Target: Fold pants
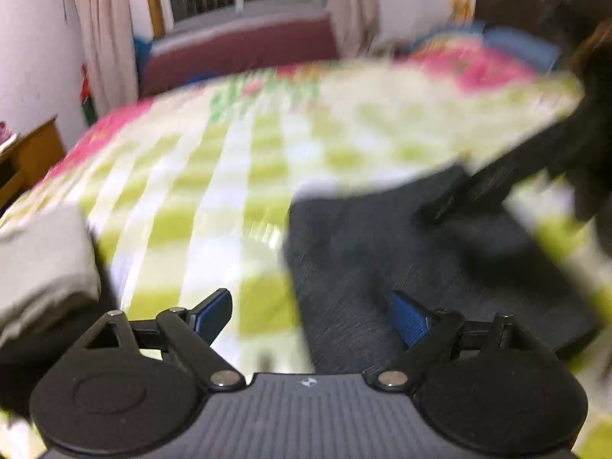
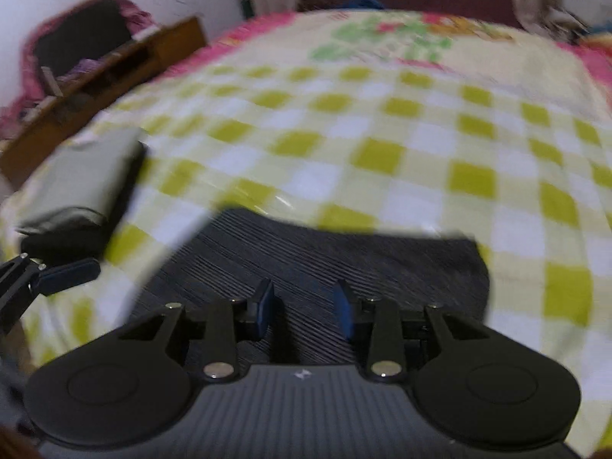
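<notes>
Dark grey pants lie folded flat on the green-and-white checked bedsheet. My left gripper hovers open over their left edge, one blue pad over the sheet and the other over the fabric, with nothing between them. The right gripper is a blurred dark shape at the pants' far right corner. In the right wrist view the pants spread just beneath my right gripper. Its blue pads stand a little apart, and flat fabric shows through the gap. One left finger pokes in at the left edge.
A folded grey-green garment sits on a dark one at the bed's left side. Wooden furniture stands beside the bed. A maroon bench and curtained window lie beyond the far end.
</notes>
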